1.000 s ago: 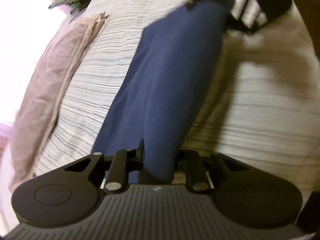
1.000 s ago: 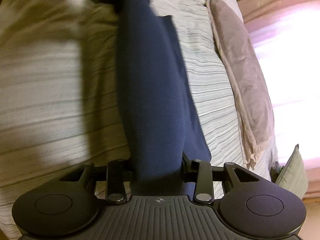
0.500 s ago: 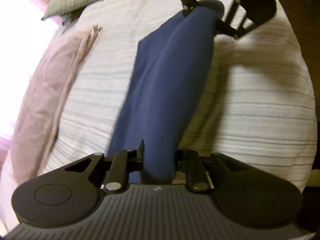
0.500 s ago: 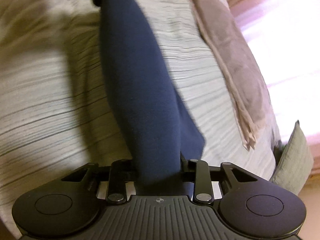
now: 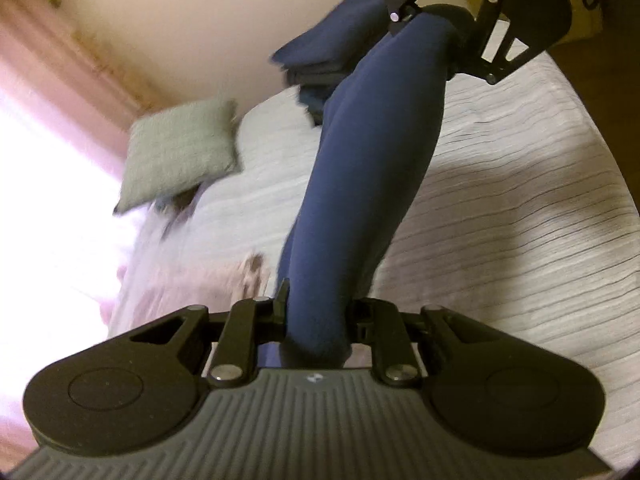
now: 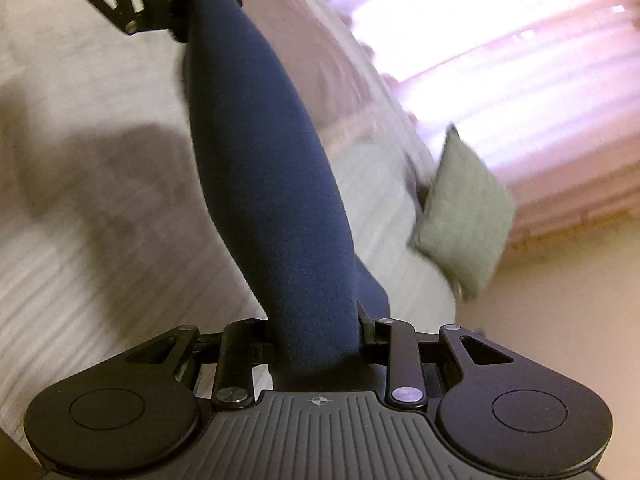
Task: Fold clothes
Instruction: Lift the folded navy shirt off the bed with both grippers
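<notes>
I have the navy garment [image 5: 372, 184] pinched at both ends: my left gripper [image 5: 316, 320] clamps one end, my right gripper [image 6: 316, 340] the other, so it hangs stretched between them above the bed [image 5: 520, 208]. I judge this the carry after a fold; next comes laying it down flat, perhaps on the navy stack [image 5: 320, 60] beyond. A pink cloth [image 5: 192, 284] and a green cushion [image 5: 180, 156] lie off to one side, clear of the path.
</notes>
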`<state>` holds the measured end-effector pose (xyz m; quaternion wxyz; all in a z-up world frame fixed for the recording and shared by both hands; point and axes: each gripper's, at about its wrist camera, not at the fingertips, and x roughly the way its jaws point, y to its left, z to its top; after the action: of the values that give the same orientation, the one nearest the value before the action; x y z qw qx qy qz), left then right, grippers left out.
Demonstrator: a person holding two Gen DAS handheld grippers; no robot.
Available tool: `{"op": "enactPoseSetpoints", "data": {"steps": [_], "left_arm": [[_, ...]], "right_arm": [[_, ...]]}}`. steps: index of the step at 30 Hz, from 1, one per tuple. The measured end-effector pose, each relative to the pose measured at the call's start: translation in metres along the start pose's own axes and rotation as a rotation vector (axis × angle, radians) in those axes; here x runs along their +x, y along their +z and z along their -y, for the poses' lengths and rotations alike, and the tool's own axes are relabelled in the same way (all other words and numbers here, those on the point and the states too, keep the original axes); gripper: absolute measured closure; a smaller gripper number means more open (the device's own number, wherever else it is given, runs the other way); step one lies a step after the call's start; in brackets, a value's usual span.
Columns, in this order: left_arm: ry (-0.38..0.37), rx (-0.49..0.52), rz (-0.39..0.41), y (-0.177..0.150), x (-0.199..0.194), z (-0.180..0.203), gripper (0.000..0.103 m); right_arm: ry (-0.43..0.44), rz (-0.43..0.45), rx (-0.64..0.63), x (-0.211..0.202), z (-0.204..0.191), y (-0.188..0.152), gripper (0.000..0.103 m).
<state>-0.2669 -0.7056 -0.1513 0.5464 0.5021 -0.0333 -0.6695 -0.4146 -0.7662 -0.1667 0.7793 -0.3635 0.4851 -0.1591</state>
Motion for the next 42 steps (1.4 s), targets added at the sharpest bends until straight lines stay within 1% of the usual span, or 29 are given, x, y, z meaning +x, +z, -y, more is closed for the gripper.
{"op": "enactPoseSetpoints", "data": {"steps": [1,2,4,6,7,9,10,11,13,15,16,17,19,24,26,28,30,32,34,35,36,37,38,39,40,41,42], "left_arm": [[-0.014,0.023,-0.002,0.001,0.008,0.013,0.086],[-0.039,0.043,-0.015,-0.002,0.018,0.033,0.085],[-0.107,0.076,-0.061,-0.019,0.035,0.078,0.085],[-0.180,0.111,-0.112,-0.039,0.049,0.125,0.084],[-0.206,0.138,-0.131,-0.051,0.051,0.146,0.083],[-0.247,0.185,-0.163,-0.073,0.052,0.187,0.083],[-0.232,0.186,-0.155,-0.081,0.049,0.197,0.083],[-0.226,0.170,-0.155,-0.085,0.048,0.199,0.082],[-0.218,0.139,-0.160,-0.094,0.048,0.199,0.081],[-0.195,0.134,-0.168,-0.099,0.050,0.197,0.077],[-0.182,0.134,-0.168,-0.101,0.052,0.195,0.072],[-0.174,0.138,-0.161,-0.101,0.053,0.194,0.068],[-0.161,0.166,-0.142,-0.101,0.052,0.195,0.065],[-0.143,0.214,-0.081,-0.087,0.049,0.201,0.064],[-0.136,0.226,-0.053,-0.079,0.050,0.209,0.061],[-0.126,0.243,-0.032,-0.069,0.053,0.216,0.059],[-0.116,0.260,-0.012,-0.059,0.057,0.223,0.057],[-0.098,0.277,-0.007,-0.052,0.058,0.228,0.056],[-0.071,0.295,-0.028,-0.049,0.064,0.229,0.056],[-0.062,0.295,-0.045,-0.049,0.067,0.228,0.059],[-0.069,0.280,-0.062,-0.050,0.069,0.224,0.066],[-0.086,0.253,-0.073,-0.049,0.073,0.218,0.077],[-0.104,0.227,-0.082,-0.048,0.076,0.212,0.079],[-0.123,0.204,-0.088,-0.048,0.077,0.206,0.080],[-0.140,0.179,-0.093,-0.048,0.076,0.200,0.082],[-0.159,0.157,-0.095,-0.046,0.075,0.193,0.082],[-0.178,0.135,-0.097,-0.044,0.074,0.186,0.082]], "right_arm": [[-0.001,-0.017,0.008,0.003,-0.013,-0.011,0.073],[0.016,-0.037,0.014,0.007,-0.031,-0.024,0.073],[0.079,-0.084,0.025,0.018,-0.081,-0.048,0.072],[0.172,-0.132,0.025,0.025,-0.128,-0.066,0.072],[0.203,-0.149,0.014,0.025,-0.153,-0.074,0.067],[0.178,-0.144,-0.026,0.017,-0.189,-0.083,0.061],[0.159,-0.141,-0.019,0.014,-0.196,-0.084,0.059],[0.143,-0.141,-0.004,0.012,-0.199,-0.084,0.058],[0.117,-0.141,0.009,0.011,-0.202,-0.084,0.053],[0.110,-0.146,-0.019,0.014,-0.203,-0.081,0.052],[0.107,-0.152,-0.027,0.014,-0.203,-0.080,0.051],[0.104,-0.158,-0.034,0.013,-0.203,-0.079,0.049],[0.096,-0.169,-0.040,0.014,-0.201,-0.078,0.042],[0.087,-0.190,-0.018,0.014,-0.210,-0.087,0.040],[0.111,-0.201,0.032,0.015,-0.203,-0.085,0.041],[0.148,-0.216,0.096,0.015,-0.194,-0.083,0.054],[0.181,-0.231,0.157,0.013,-0.180,-0.078,0.061],[0.211,-0.239,0.220,0.009,-0.163,-0.072,0.064],[0.239,-0.246,0.290,0.009,-0.143,-0.067,0.064],[0.246,-0.243,0.307,0.008,-0.137,-0.066,0.064],[0.246,-0.235,0.307,0.007,-0.134,-0.065,0.063],[0.245,-0.226,0.307,0.006,-0.131,-0.065,0.063],[0.238,-0.213,0.282,0.004,-0.133,-0.065,0.063],[0.193,-0.199,0.229,0.003,-0.141,-0.066,0.052],[0.149,-0.183,0.177,0.002,-0.149,-0.067,0.035],[0.118,-0.162,0.131,-0.001,-0.159,-0.070,0.030],[0.088,-0.140,0.085,-0.004,-0.168,-0.073,0.028]]}}
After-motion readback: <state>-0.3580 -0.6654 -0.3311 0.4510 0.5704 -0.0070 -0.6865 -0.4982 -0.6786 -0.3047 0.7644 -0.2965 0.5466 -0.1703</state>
